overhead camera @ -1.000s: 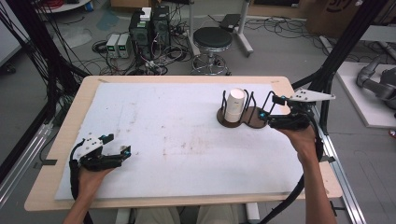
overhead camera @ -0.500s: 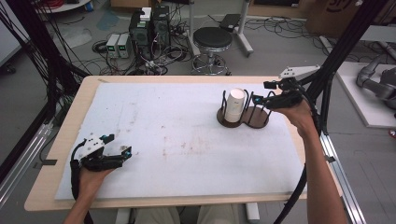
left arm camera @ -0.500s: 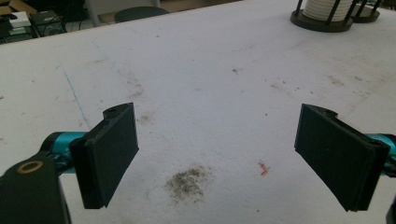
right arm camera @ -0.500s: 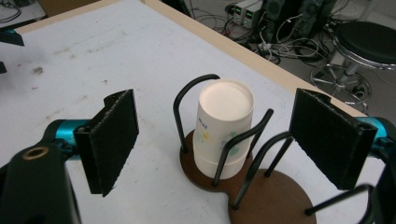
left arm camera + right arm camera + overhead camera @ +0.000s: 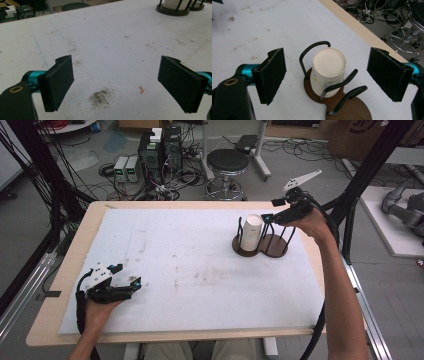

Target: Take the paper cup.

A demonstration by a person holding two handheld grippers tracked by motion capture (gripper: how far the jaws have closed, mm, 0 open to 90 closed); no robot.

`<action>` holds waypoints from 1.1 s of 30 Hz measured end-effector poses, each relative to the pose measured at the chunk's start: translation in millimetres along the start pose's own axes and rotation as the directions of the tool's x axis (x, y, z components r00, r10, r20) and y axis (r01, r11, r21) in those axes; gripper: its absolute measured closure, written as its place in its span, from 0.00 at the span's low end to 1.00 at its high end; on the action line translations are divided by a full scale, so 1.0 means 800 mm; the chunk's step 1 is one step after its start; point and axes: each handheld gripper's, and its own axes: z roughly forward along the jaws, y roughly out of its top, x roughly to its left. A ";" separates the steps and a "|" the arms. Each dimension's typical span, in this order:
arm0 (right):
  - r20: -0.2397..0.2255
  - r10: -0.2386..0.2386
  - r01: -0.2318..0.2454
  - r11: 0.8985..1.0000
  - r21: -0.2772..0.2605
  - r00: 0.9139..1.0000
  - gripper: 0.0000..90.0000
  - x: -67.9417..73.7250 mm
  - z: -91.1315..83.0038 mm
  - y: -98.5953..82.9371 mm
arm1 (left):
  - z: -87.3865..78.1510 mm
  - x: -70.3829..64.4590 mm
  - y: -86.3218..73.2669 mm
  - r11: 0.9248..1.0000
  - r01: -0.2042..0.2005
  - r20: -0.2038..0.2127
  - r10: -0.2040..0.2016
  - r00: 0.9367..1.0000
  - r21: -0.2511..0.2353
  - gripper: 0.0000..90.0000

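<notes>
The right gripper (image 5: 270,216) hangs above the white paper cup (image 5: 251,230), its jaws spread wide and holding nothing. The cup stands upside down in the left ring of a dark wooden holder (image 5: 274,249) with black wire loops, at the far right of the white mat (image 5: 190,265). The left gripper (image 5: 131,285) rests on the mat's near left corner, well apart from the cup, jaws likewise wide and empty.
</notes>
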 end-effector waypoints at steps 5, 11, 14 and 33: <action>-0.018 -0.017 0.018 0.999 0.043 1.000 0.18 -0.007 0.013 0.011 | 0.000 -0.001 0.000 1.000 -0.005 0.000 0.005 1.000 0.002 0.15; -0.033 -0.039 0.042 0.996 0.081 0.999 0.18 -0.011 0.026 0.019 | 0.001 -0.002 0.000 1.000 -0.010 0.000 0.010 1.000 0.004 0.15; -0.036 -0.047 0.051 0.992 0.116 0.998 0.18 -0.013 0.032 0.024 | 0.001 -0.002 0.000 1.000 -0.012 0.000 0.012 1.000 0.006 0.15; -0.052 -0.104 0.115 0.938 0.327 0.993 0.18 -0.012 0.081 0.034 | 0.002 -0.003 0.001 1.000 -0.026 0.001 0.026 1.000 0.013 0.15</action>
